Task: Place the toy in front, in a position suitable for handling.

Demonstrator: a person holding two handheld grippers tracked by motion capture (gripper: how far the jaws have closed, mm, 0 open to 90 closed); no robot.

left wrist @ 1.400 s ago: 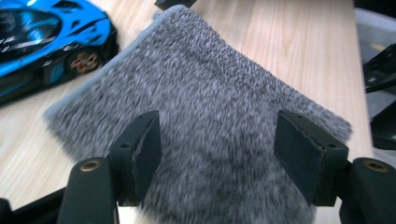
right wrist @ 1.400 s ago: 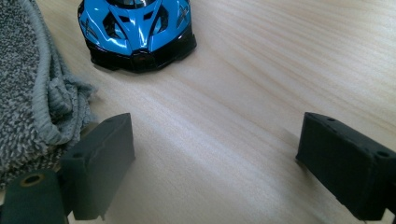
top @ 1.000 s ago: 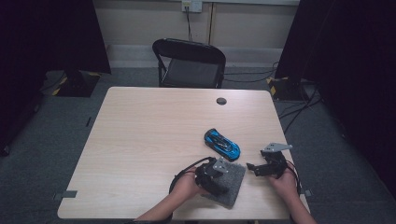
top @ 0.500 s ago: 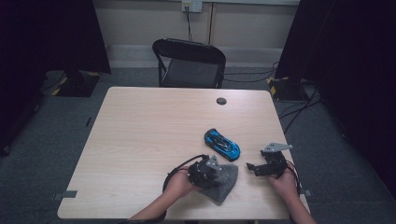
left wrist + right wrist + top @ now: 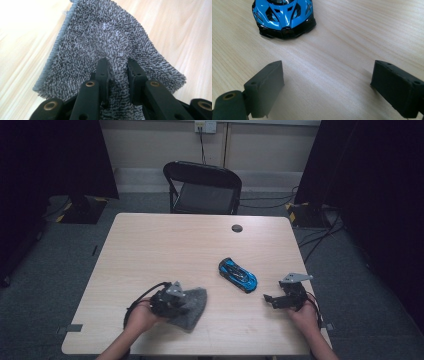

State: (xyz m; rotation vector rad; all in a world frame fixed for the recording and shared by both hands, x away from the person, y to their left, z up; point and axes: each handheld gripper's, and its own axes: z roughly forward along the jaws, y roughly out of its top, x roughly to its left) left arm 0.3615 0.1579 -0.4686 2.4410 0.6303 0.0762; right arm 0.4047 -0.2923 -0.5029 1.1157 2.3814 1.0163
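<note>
A pale wood-grain counter (image 5: 165,250) sits in a dim room, with a black folding chair (image 5: 204,187) pushed in at its far side. I have the left gripper (image 5: 117,72) clamped on a grey terry cloth (image 5: 105,42); its jaws have just closed and now stand narrow, with a ridge of the pile pinched between them. From above, the left gripper (image 5: 169,298) sits on the near left part of the counter with the cloth (image 5: 195,305) spreading out beyond and beside the jaws.

I judge the cloth to be light, soft and limp. It will drape and trail rather than hold a shape, so the free part ahead of the jaws will drag over the wood if I move low. The looped pile should give good friction. The bound edge (image 5: 53,50), off to the left of the jaws, looks the firmest place to hold, but my pinch on the bunched middle seems deep enough.

My right gripper (image 5: 285,299) rests near the right edge, its jaws wide apart and holding nothing, bare wood between them. A blue toy car (image 5: 284,16) lies just ahead of those jaws, its nose towards them. It is hard and glossy, so I expect it to be slippery.
</note>
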